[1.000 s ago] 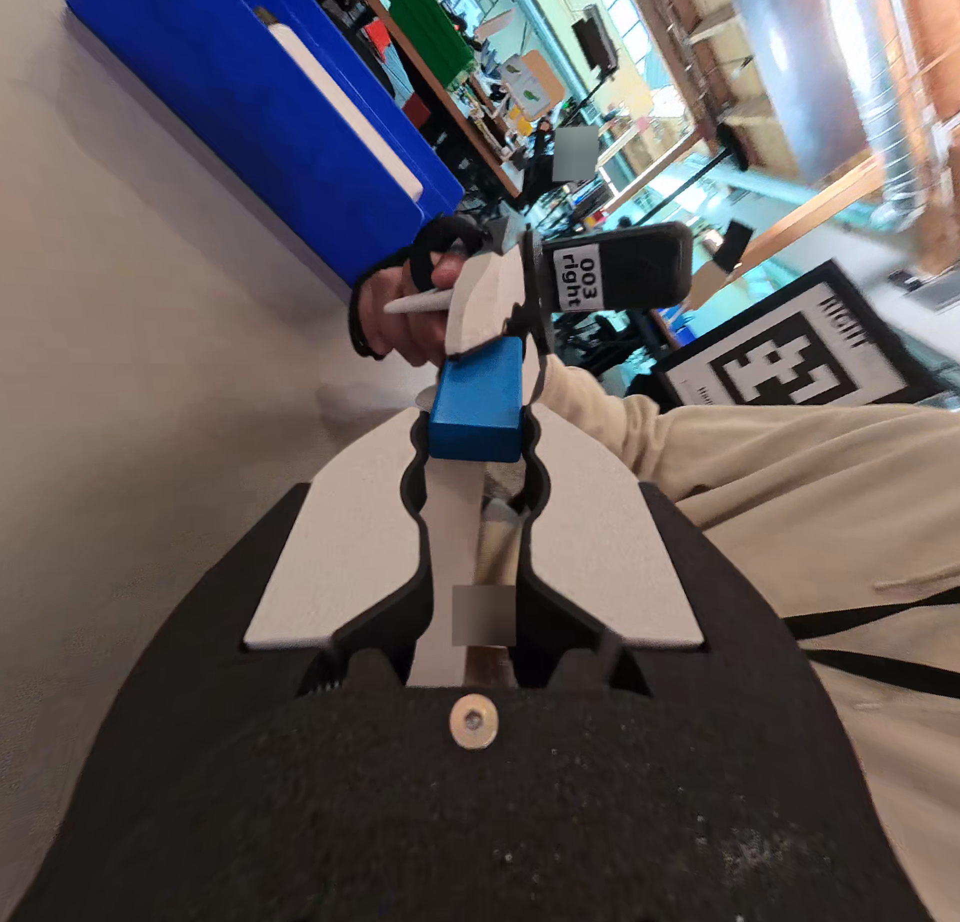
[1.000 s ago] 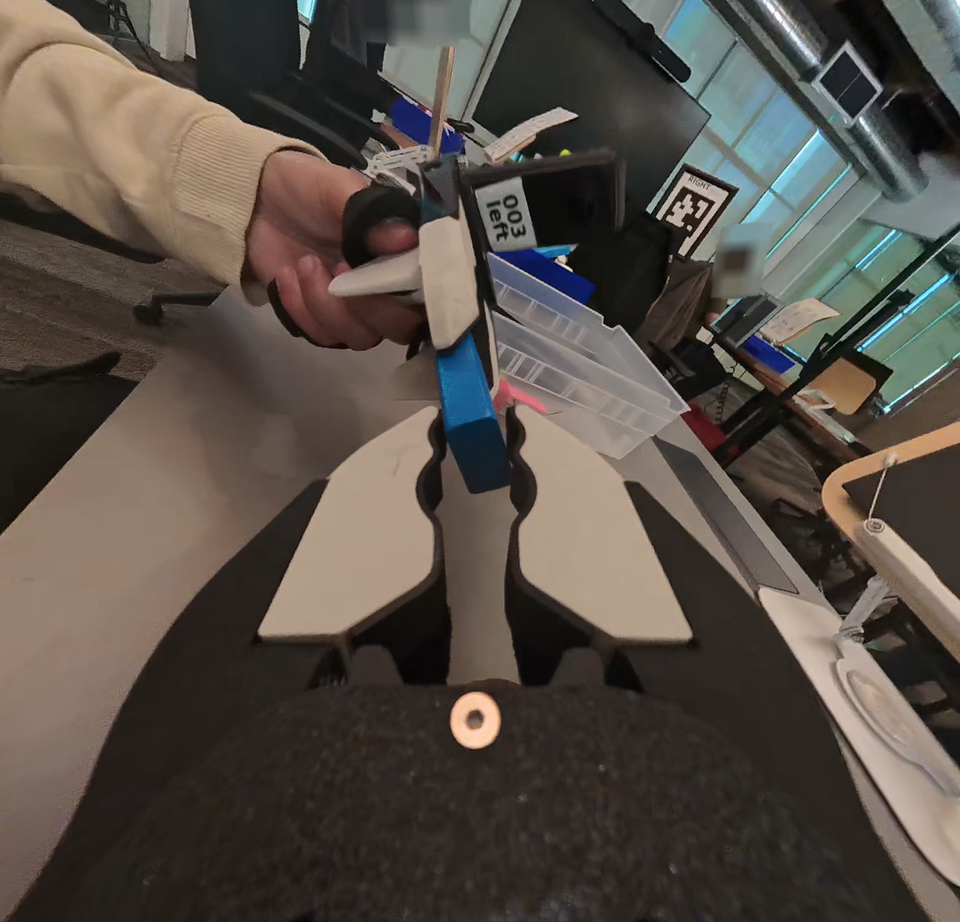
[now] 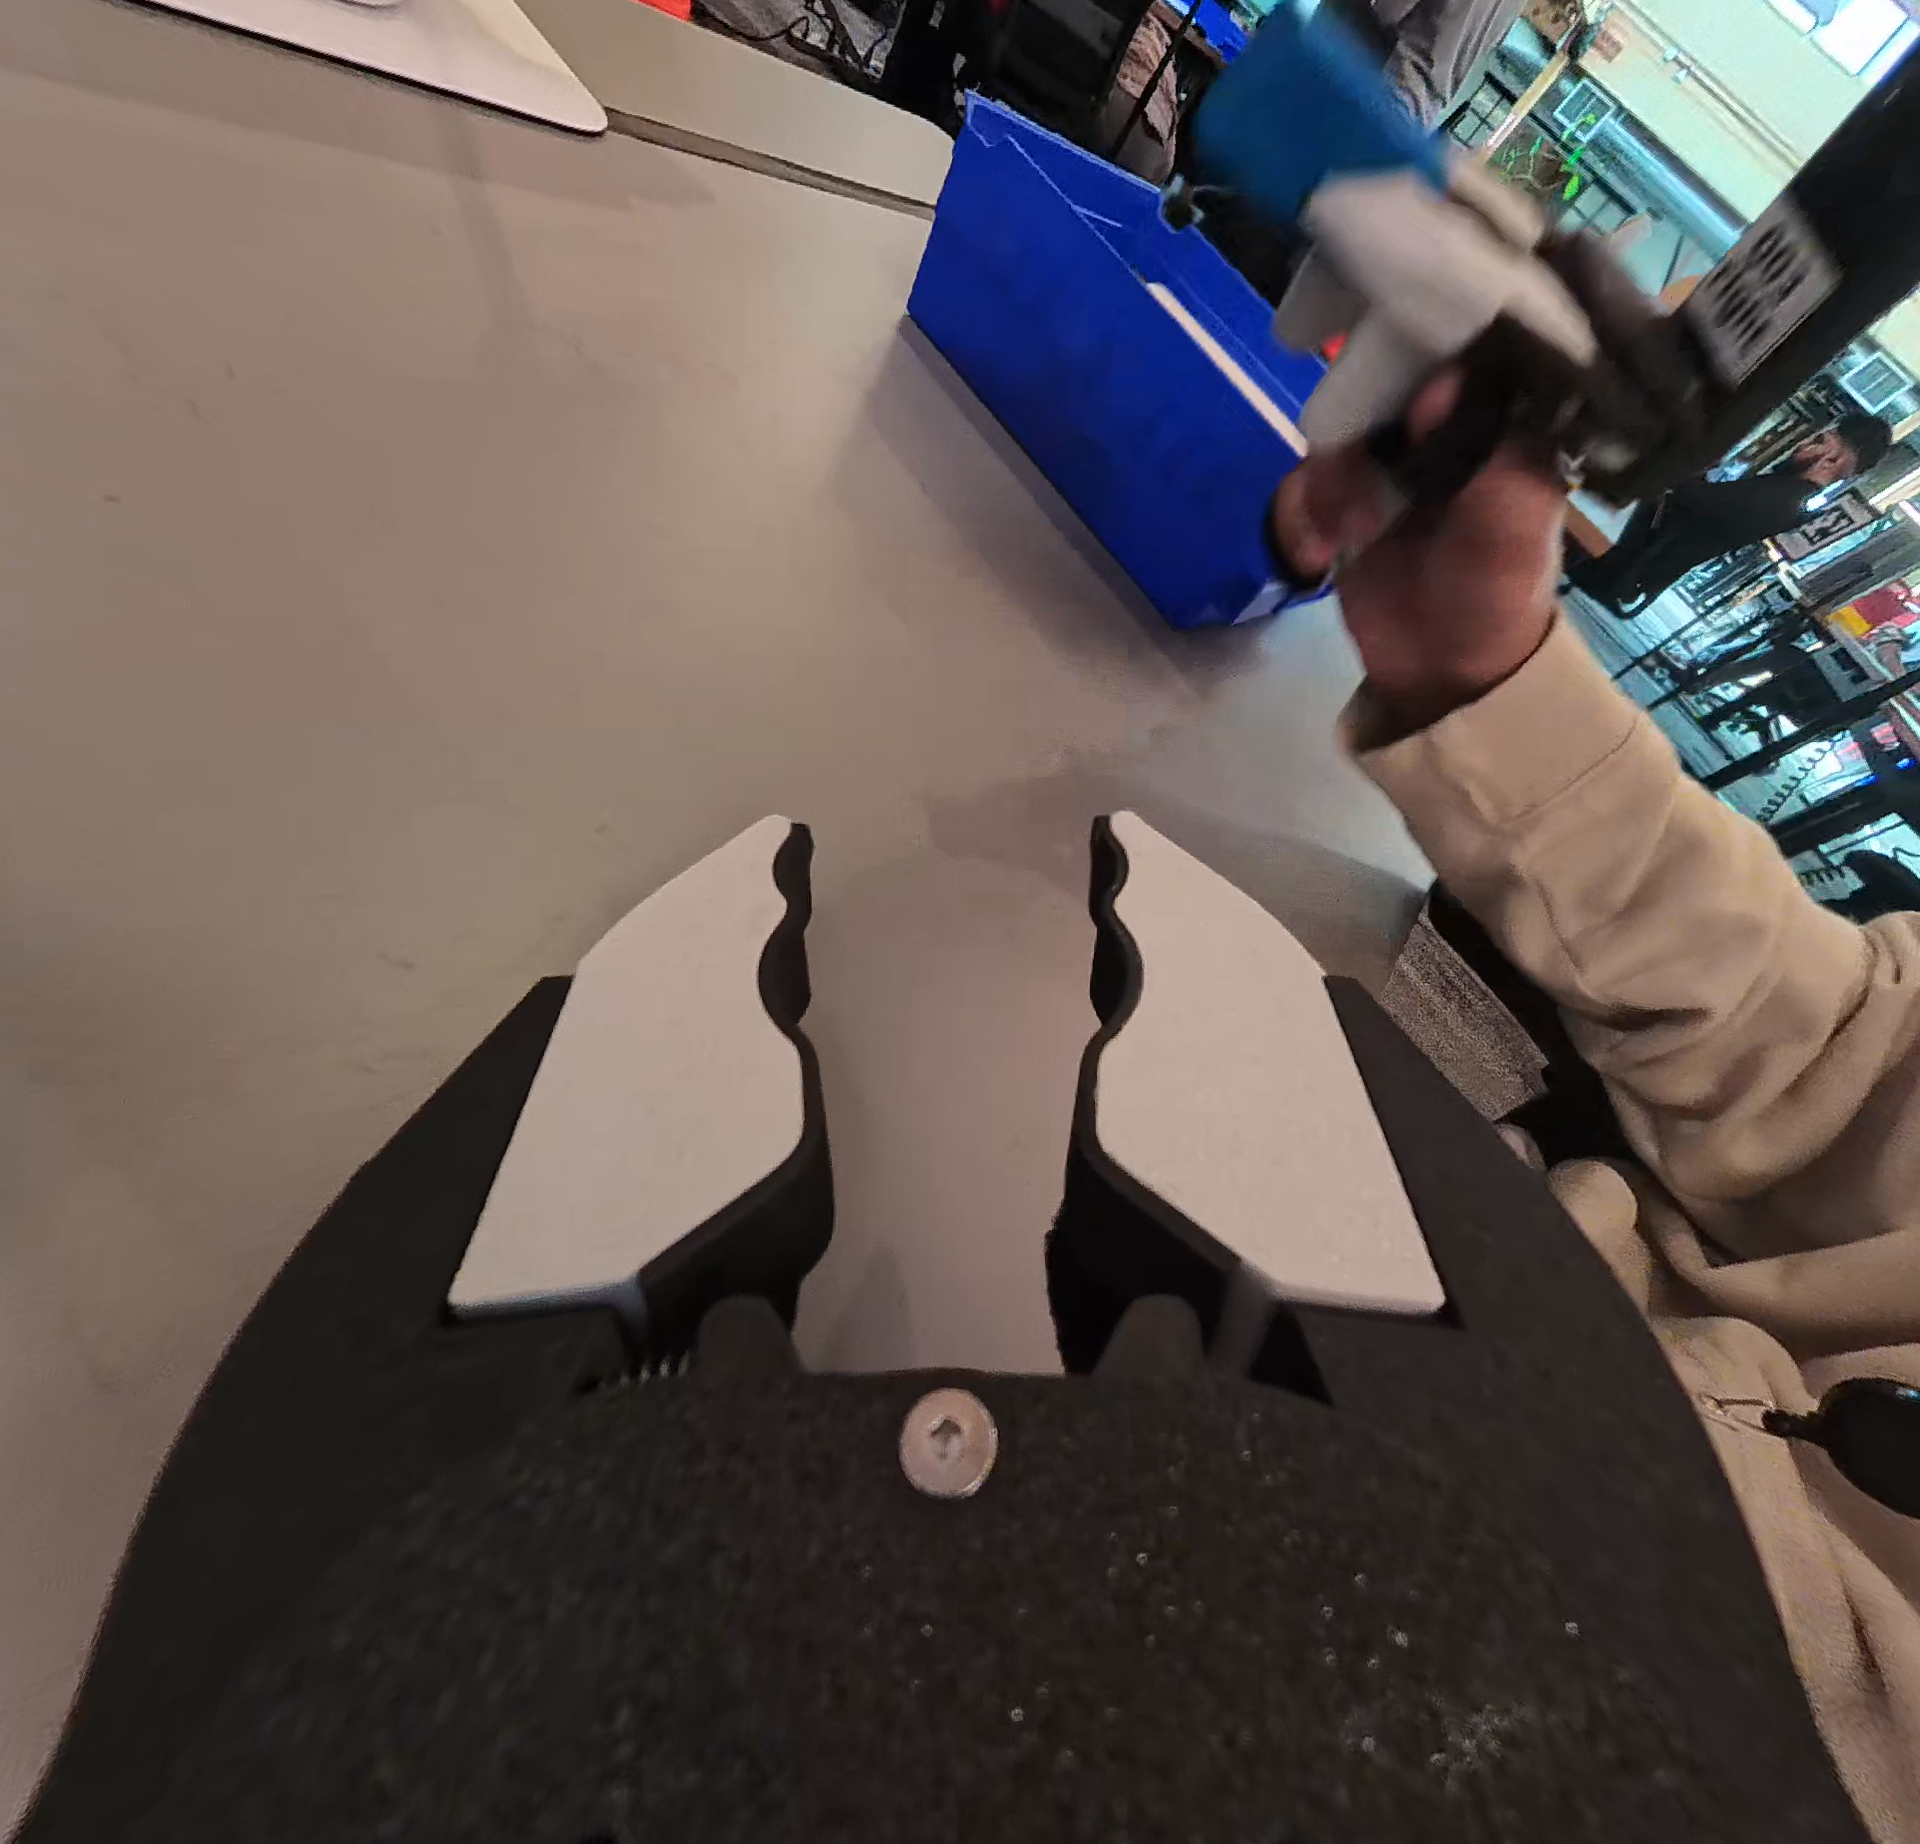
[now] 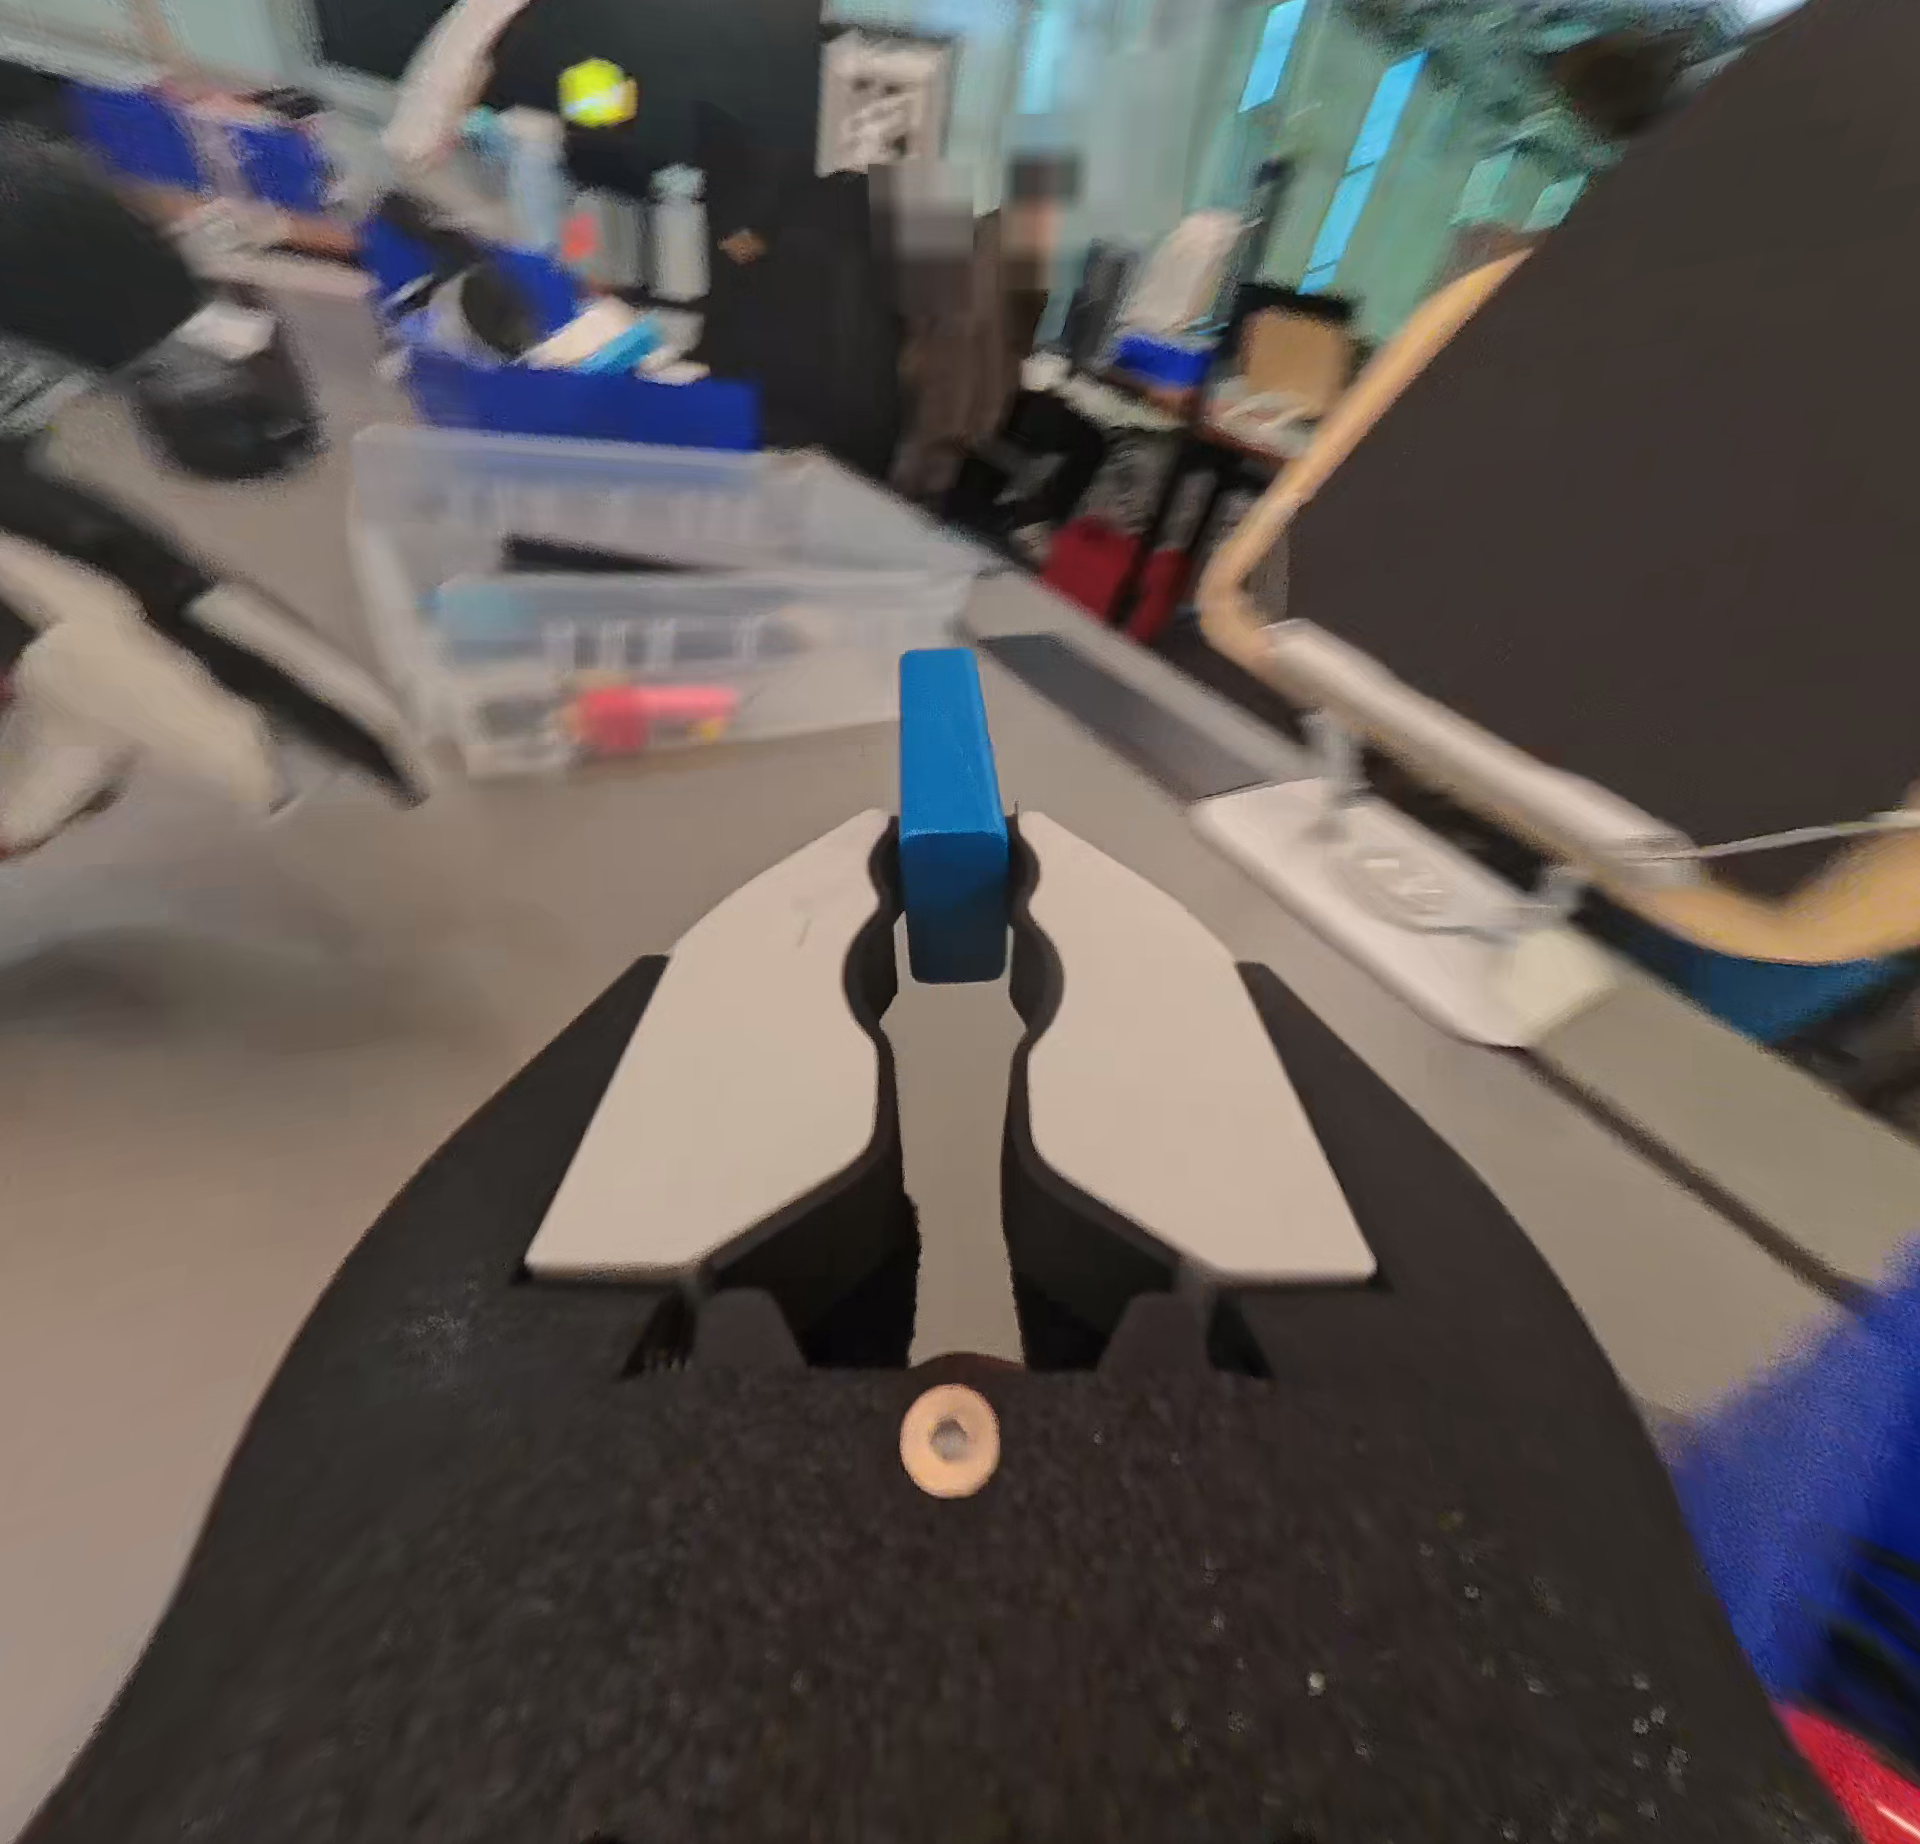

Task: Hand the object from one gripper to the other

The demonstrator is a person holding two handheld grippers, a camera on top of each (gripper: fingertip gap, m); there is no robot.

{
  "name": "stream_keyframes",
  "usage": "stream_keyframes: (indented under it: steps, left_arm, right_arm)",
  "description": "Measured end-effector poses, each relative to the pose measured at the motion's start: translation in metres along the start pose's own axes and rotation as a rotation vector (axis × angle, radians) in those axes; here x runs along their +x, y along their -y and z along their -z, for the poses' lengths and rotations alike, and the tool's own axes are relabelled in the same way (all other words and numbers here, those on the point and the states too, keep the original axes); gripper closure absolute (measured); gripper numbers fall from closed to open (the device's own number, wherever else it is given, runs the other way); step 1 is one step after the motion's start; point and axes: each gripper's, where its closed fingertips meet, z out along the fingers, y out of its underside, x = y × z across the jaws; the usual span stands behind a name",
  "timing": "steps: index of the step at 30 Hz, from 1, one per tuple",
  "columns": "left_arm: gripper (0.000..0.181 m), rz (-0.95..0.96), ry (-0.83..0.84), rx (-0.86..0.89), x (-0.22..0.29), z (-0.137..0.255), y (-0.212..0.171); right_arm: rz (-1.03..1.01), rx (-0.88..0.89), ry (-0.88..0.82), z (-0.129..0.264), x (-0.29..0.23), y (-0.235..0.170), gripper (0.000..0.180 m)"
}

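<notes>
Block sitting in my right gripper, left one gaping empty.

I'm watching the right gripper [image 4: 953, 838] pinching the blue block [image 4: 951, 828] between its fingertips, the block sticking out forward and raised above the grey table [image 3: 436, 506]. My left gripper [image 3: 948, 838] is hanging over that table with its jaws spread wide and holding nothing. In the left wrist view the blue bin [image 3: 1091, 381] is standing beyond it, beneath the block.

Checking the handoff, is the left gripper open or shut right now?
Open: the left gripper has a wide empty gap between its fingers.
</notes>
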Motion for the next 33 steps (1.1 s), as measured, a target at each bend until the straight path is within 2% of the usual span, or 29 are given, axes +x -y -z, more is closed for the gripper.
stream_keyframes:
  steps: [3, 5, 7, 9, 12, 16, 19, 24, 26, 28, 30, 33]
  left_arm:
    - [0.130, -0.003, -0.017, -0.028, 0.004, -0.003, -0.005]
    - [0.132, -0.001, -0.022, -0.047, 0.005, -0.005, -0.009]
    - [0.132, -0.002, -0.041, -0.041, 0.008, -0.005, -0.008]
    - [0.132, -0.006, -0.037, -0.046, 0.008, -0.006, -0.008]
    - [0.132, -0.009, -0.033, -0.056, 0.008, -0.008, -0.009]
    - [0.132, -0.008, -0.035, -0.075, 0.008, -0.010, -0.012]
    - [0.132, -0.015, -0.037, -0.075, 0.008, -0.010, -0.012]
    - [0.131, -0.023, -0.029, -0.100, 0.007, -0.011, -0.017]
    - [0.131, -0.029, -0.025, -0.101, 0.008, -0.011, -0.017]
    - [0.132, -0.041, -0.016, -0.111, 0.008, -0.010, -0.018]
    - [0.132, -0.075, 0.007, -0.134, 0.008, -0.011, -0.022]
    - [0.132, -0.139, 0.051, -0.155, 0.006, -0.013, -0.025]
  right_arm:
    - [-0.022, -0.045, -0.292, 0.046, 0.094, 0.026, 0.162]
    - [-0.071, -0.221, -0.491, 0.086, 0.159, 0.006, 0.163]
    - [-0.136, -0.378, -0.623, 0.122, 0.203, -0.033, 0.163]
    - [-0.243, -0.538, -0.641, 0.139, 0.215, -0.081, 0.162]
    - [-0.299, -0.780, -0.628, 0.146, 0.210, -0.140, 0.162]
    - [-0.369, -0.981, -0.576, 0.141, 0.196, -0.184, 0.162]
    - [-0.422, -1.047, -0.573, 0.144, 0.193, -0.199, 0.162]
    - [-0.506, -1.008, -0.522, 0.144, 0.191, -0.196, 0.161]
    - [-0.484, -0.981, -0.541, 0.152, 0.195, -0.179, 0.147]
    - [-0.395, -0.929, -0.585, 0.165, 0.202, -0.141, 0.146]
    - [-0.303, -0.821, -0.613, 0.171, 0.201, -0.091, 0.157]
    - [-0.251, -0.542, -0.520, 0.149, 0.168, -0.026, 0.156]
